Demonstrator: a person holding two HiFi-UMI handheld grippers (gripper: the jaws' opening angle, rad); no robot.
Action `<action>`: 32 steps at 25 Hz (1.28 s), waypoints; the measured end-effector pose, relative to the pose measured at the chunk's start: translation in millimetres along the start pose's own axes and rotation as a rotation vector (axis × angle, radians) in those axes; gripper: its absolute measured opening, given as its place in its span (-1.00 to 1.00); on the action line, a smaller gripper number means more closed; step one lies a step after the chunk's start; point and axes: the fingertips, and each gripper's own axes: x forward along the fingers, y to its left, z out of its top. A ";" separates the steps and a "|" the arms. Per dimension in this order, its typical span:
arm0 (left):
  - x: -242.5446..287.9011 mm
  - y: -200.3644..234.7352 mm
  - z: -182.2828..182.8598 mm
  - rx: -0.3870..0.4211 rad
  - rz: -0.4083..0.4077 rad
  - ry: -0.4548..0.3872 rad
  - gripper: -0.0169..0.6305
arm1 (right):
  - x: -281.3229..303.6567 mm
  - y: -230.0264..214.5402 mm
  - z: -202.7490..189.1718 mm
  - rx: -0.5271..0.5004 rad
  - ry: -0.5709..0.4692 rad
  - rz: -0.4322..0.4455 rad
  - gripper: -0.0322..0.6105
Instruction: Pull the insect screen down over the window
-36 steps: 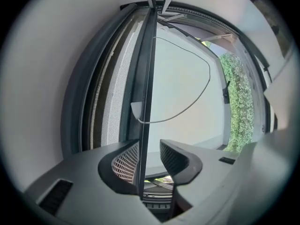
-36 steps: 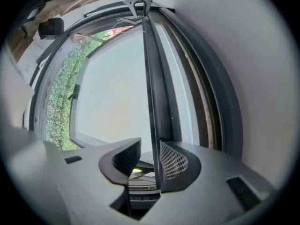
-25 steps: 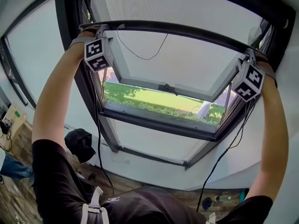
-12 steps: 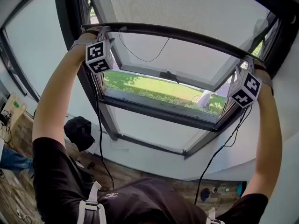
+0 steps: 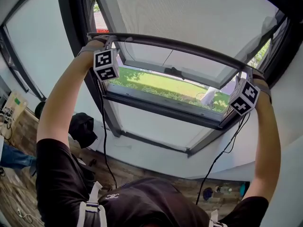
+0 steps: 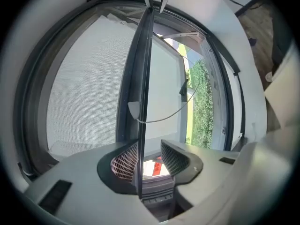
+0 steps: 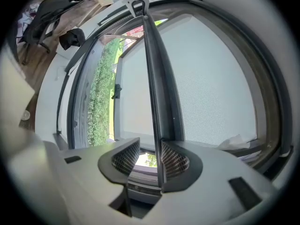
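Note:
The insect screen's dark pull bar (image 5: 175, 45) runs slantwise across the window, and grey mesh (image 5: 189, 13) is stretched above it. My left gripper (image 5: 102, 38) sits at the bar's left end and my right gripper (image 5: 250, 72) at its right end. In the left gripper view the bar's thin edge (image 6: 143, 69) lies against one pad of the left gripper (image 6: 149, 156), with a gap to the other pad. In the right gripper view the bar (image 7: 157, 69) likewise rests on one pad of the right gripper (image 7: 145, 158). Both pairs of jaws are closing.
Behind the bar the glass sash (image 5: 156, 60) stands tilted open, with grass (image 5: 156, 86) outside. The dark window frame (image 5: 156, 110) lies below. A black bag (image 5: 81, 129) and bottles (image 5: 222, 189) are on the wooden floor. Cables (image 5: 104, 141) hang from both grippers.
Both grippers and the pull bar have come down the window, and more mesh now shows above the bar. Less of the open gap is left below it.

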 end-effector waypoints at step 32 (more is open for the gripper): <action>47.0 -245.5 -9.0 -0.018 -0.335 0.055 -0.39 | 51.7 238.4 -18.5 0.016 0.090 0.291 -0.44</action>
